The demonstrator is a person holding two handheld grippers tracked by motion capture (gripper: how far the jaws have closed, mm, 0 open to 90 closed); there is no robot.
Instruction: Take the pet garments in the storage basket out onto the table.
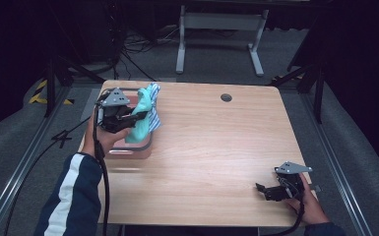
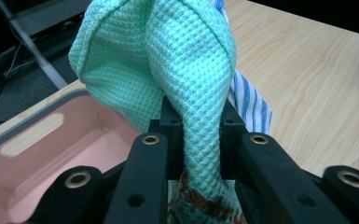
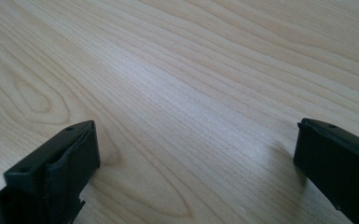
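My left gripper (image 2: 200, 140) is clamped on the mint cloth (image 2: 186, 70), holding it bunched above the pink bin (image 2: 42, 140) so it clears the rim. My right gripper (image 3: 196, 158) rests on the table (image 1: 216, 142), jaws wide apart, out of the way.

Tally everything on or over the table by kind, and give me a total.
Cloths: 2, a green cloth and a blue-striped cloth, both over the bin
Bins: 1, the pink bin
Grippers: 2, the left gripper, the right gripper
Total: 5
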